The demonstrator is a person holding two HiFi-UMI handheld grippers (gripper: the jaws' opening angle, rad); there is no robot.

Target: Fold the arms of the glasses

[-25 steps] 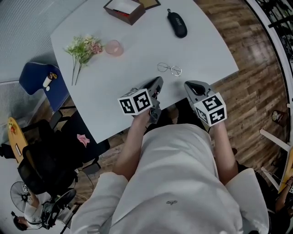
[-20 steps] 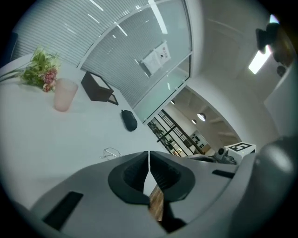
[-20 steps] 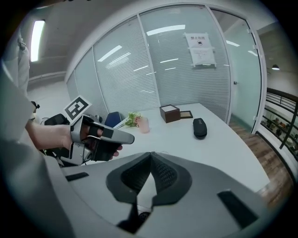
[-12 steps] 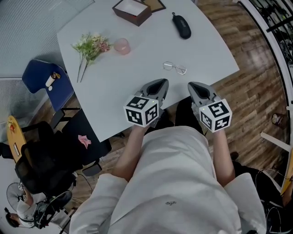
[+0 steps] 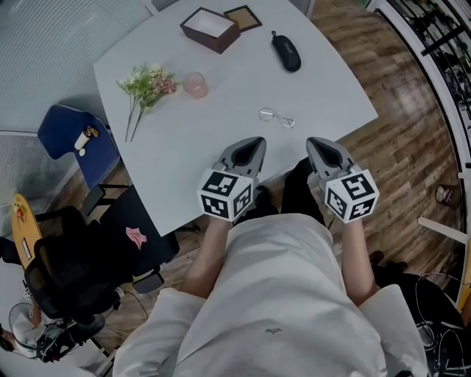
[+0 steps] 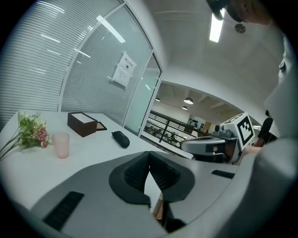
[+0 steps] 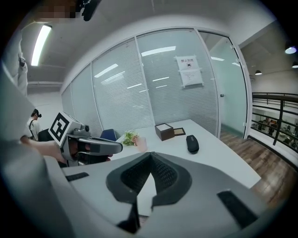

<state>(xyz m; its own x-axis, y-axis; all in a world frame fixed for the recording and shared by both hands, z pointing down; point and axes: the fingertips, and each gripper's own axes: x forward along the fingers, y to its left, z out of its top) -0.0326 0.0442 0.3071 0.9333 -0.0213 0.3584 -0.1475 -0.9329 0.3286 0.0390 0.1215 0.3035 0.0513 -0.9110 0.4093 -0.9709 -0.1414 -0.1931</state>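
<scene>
A dark brown rectangular box [image 5: 210, 28] is sitting open at the far end of the white table [image 5: 184, 162], showing a pale inside; whether it holds anything cannot be told. A small flat brown-framed panel [image 5: 241, 16] is lying just beside it. A translucent pink cup [image 5: 195, 85] is standing upright next to a bunch of green-stemmed pink and white flowers [image 5: 147, 81], and its contents cannot be made out either. A black oval glasses case [image 5: 286, 51] is lying shut towards the table's right side.

The thin wire-rimmed glasses [image 5: 276, 116] are resting on the table between the case and the near edge, well apart from both tools. Their long axis is running across the head view from left to right, the right end dipping slightly towards the person. The 2 lenses are showing side by side; the arms are too fine to read as folded or spread.

The left gripper [image 5: 254, 141] and the right gripper [image 5: 318, 143] are hovering side by side by the near edge, both pointing towards the glasses. Each claw is pressing its tips together, with nothing between them.
</scene>
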